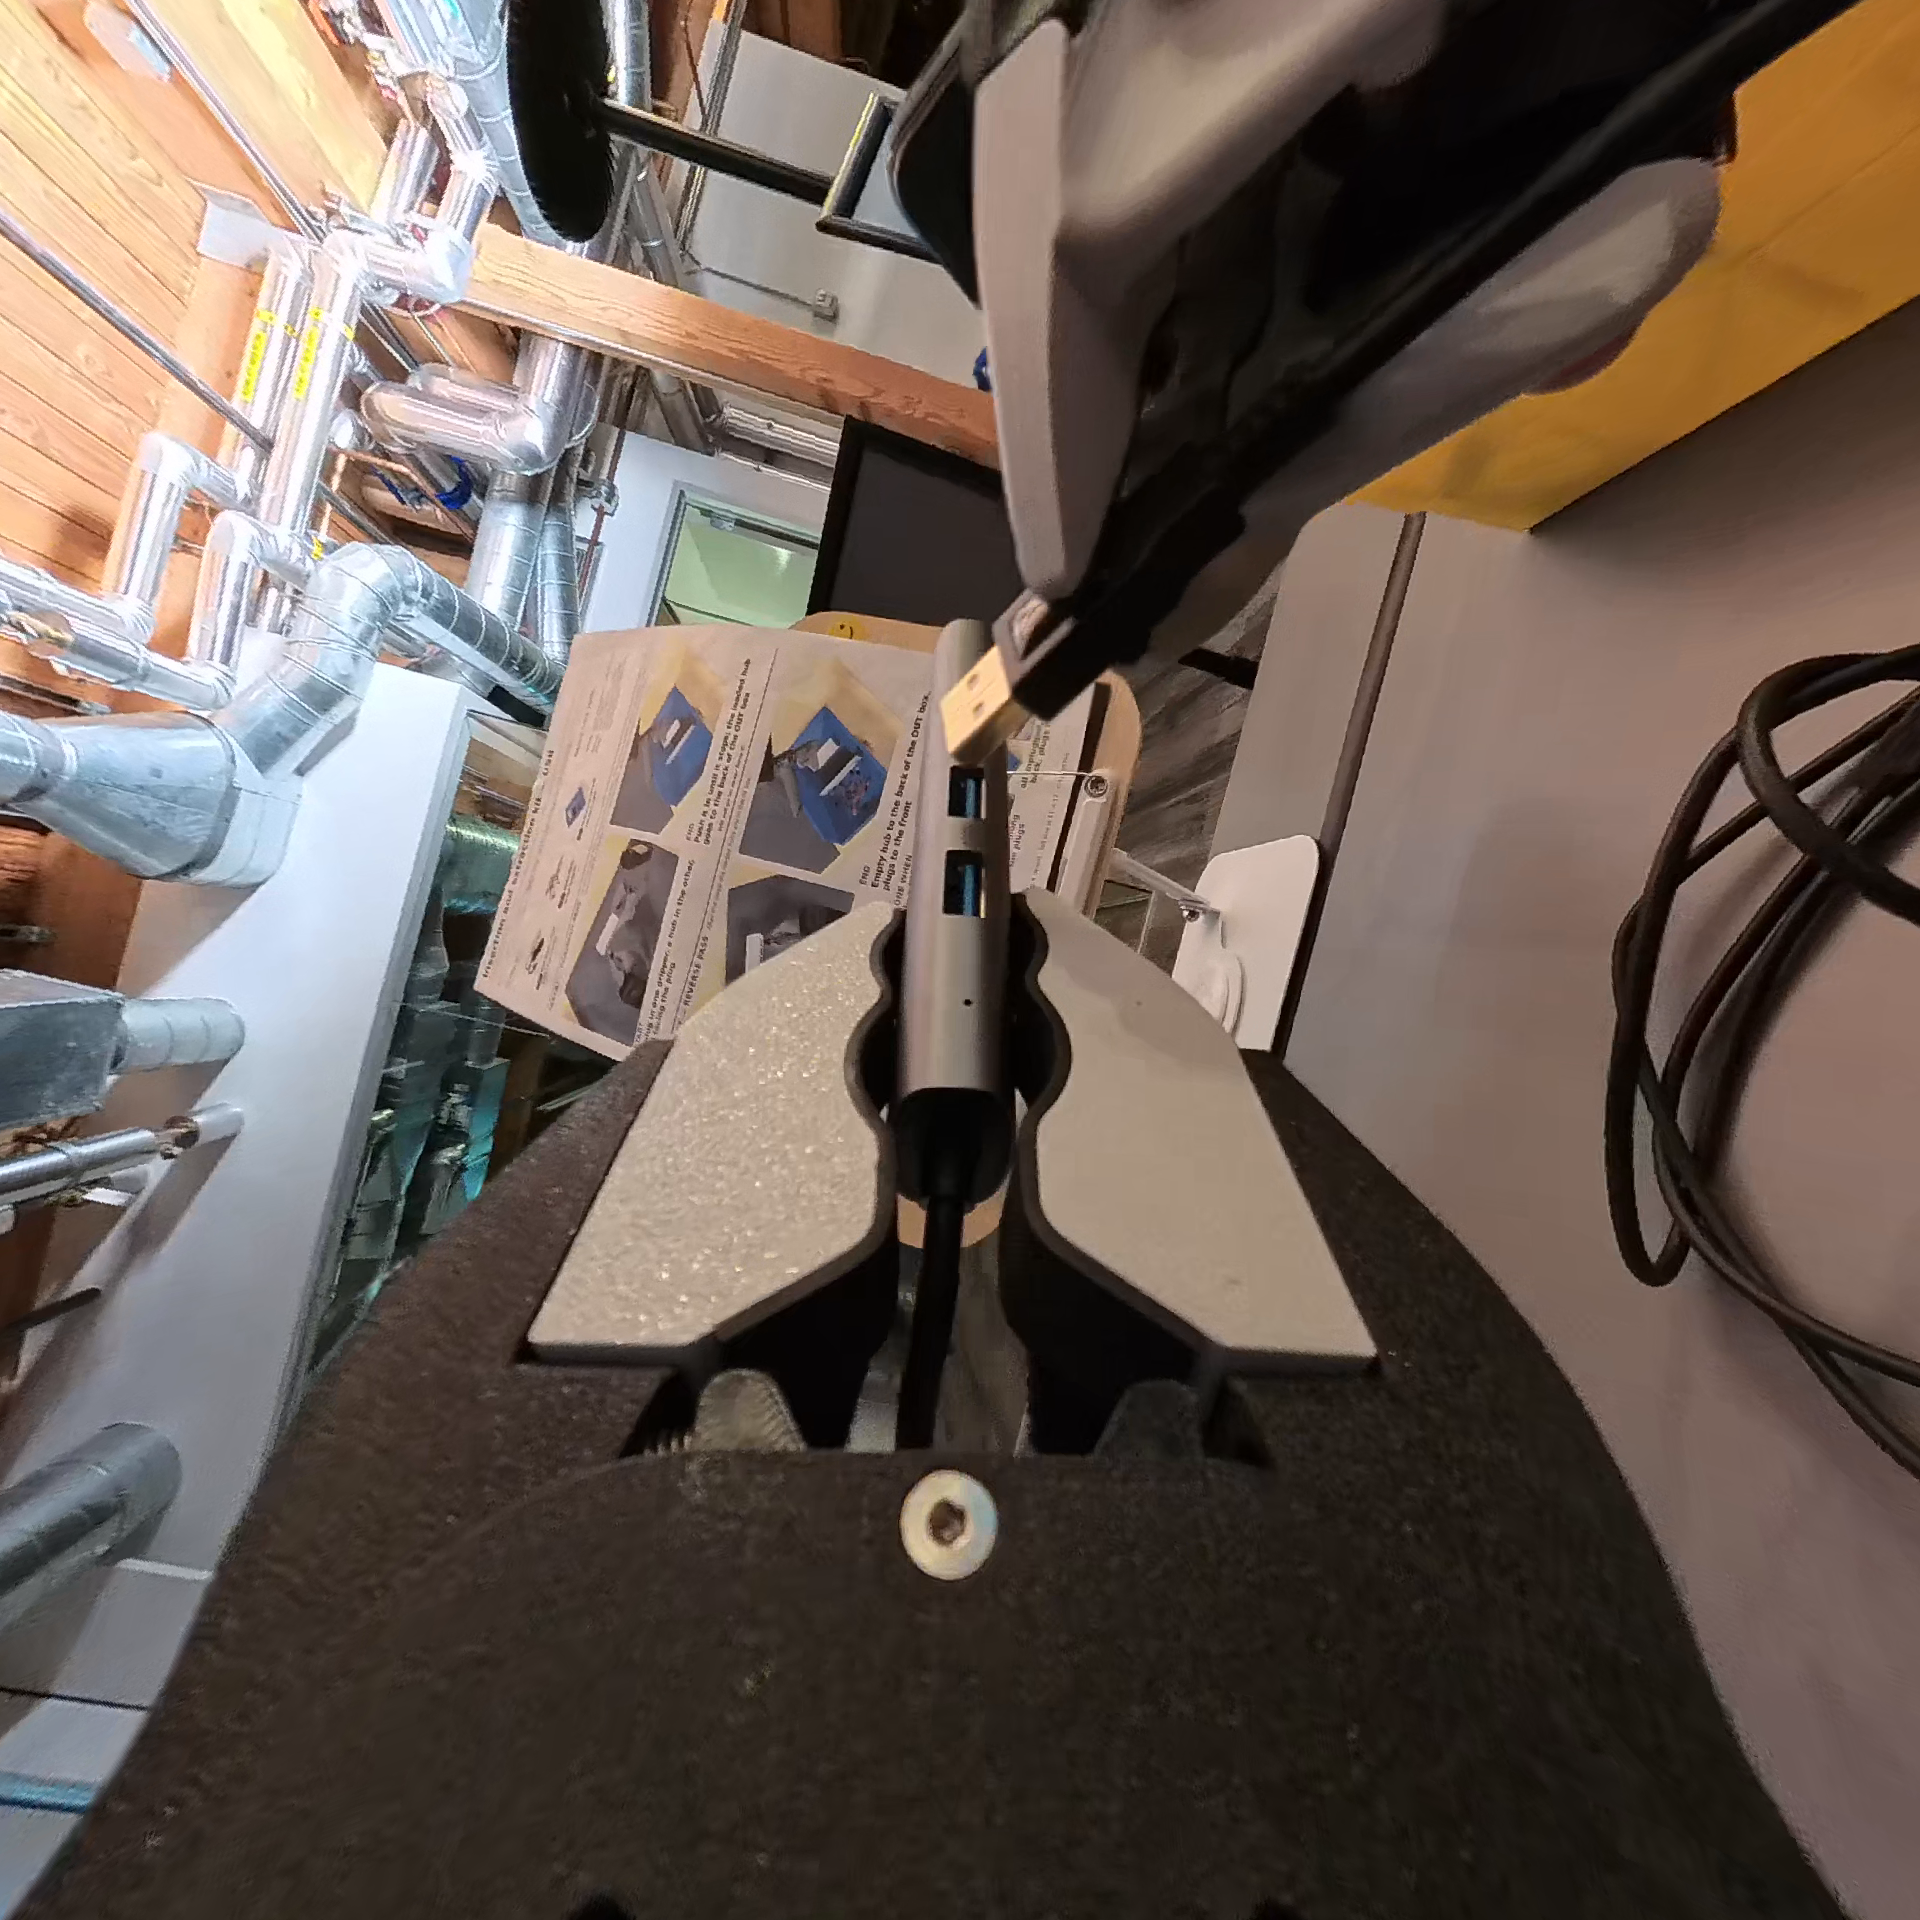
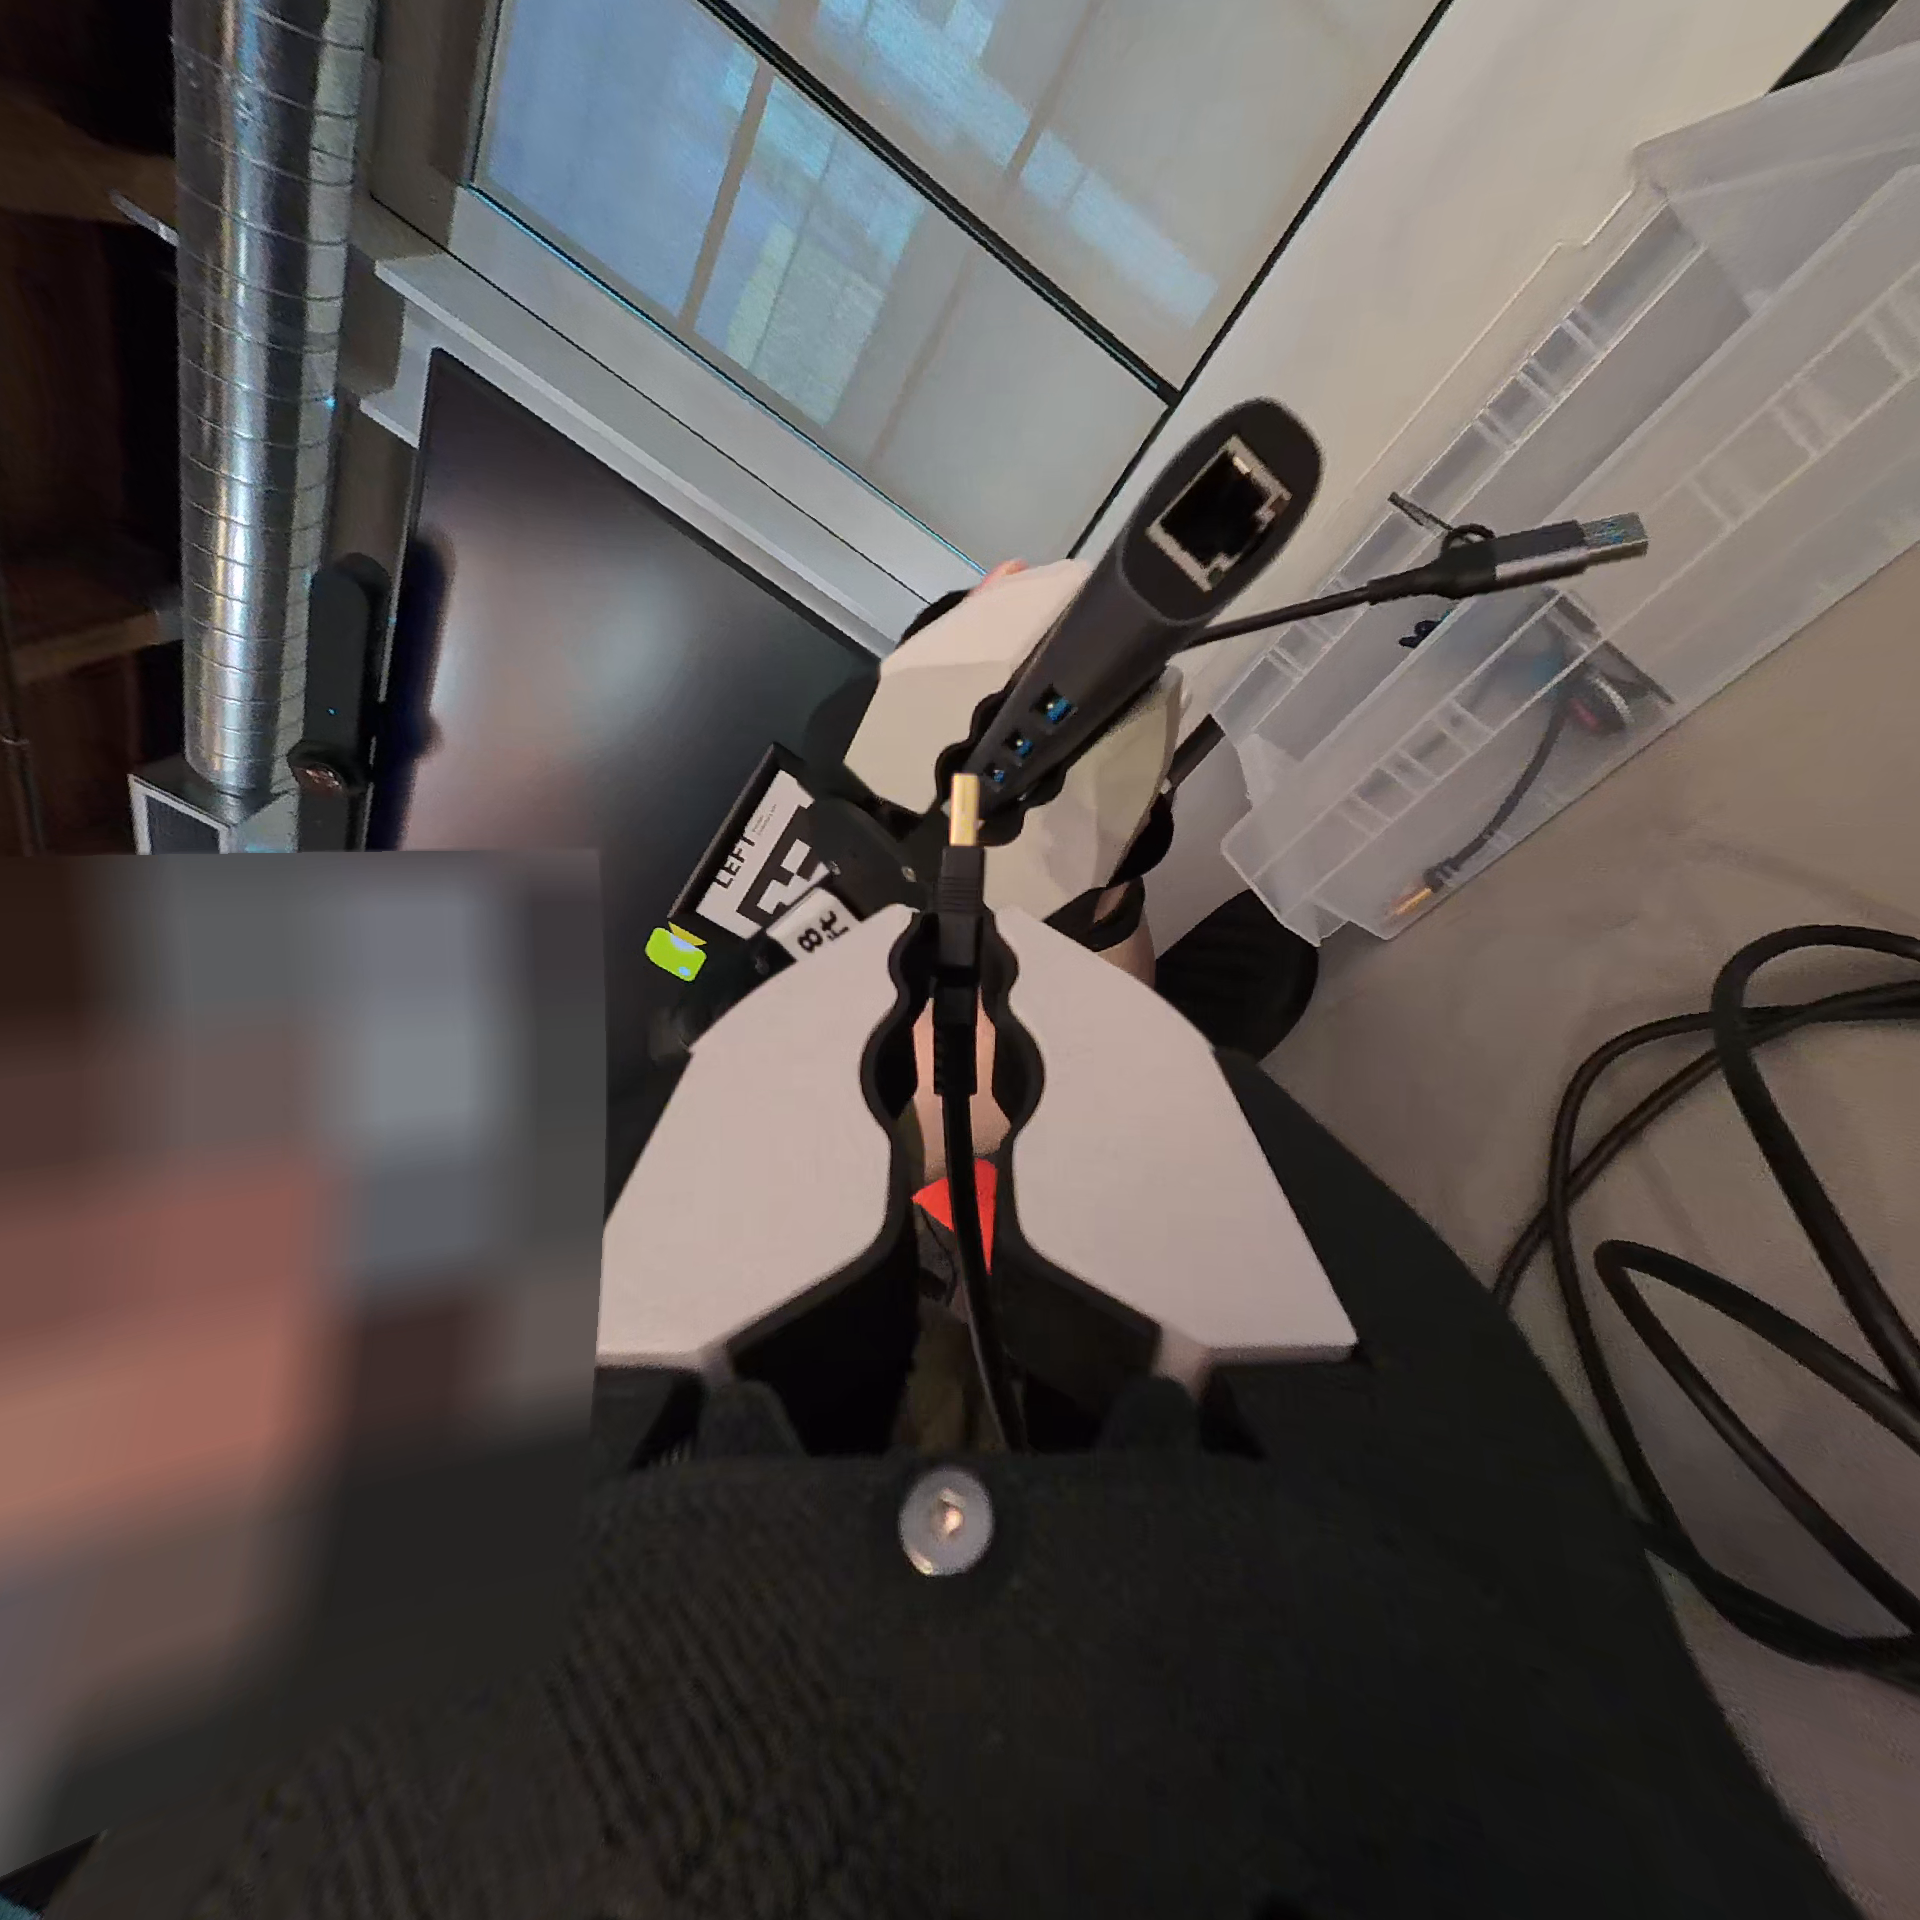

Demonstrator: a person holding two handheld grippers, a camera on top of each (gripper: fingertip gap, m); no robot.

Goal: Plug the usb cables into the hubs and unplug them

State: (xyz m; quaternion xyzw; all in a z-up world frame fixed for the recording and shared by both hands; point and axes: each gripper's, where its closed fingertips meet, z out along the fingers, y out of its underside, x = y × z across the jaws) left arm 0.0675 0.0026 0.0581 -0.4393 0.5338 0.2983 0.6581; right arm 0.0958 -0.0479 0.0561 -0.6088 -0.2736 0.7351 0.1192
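Note:
My left gripper [image 1: 954, 925] is shut on a slim grey USB hub [image 1: 951, 966], held in the air with its blue ports [image 1: 966, 795] facing right. My right gripper [image 2: 954, 925] is shut on the black USB cable plug [image 2: 958, 914]; its gold metal tip [image 2: 964, 810] sits just beside the hub's nearest blue port [image 2: 1000, 774], not inserted. In the left wrist view the right gripper [image 1: 1101, 613] comes from the upper right with the plug tip [image 1: 982, 712] just above the hub's ports. The hub [image 2: 1143, 613] shows a network socket at its end, and its own cable tail [image 2: 1507, 566] sticks out right.
Coils of black cable lie on the grey table at the right [image 1: 1766, 987] and also show in the right wrist view [image 2: 1766, 1247]. A clear plastic bin [image 2: 1558, 582] stands at the back right. An instruction sheet [image 1: 707, 821] stands behind the hub. A dark monitor [image 2: 582, 644] is at the back. One gripper's finger ends stand about 6 centimeters off the other's.

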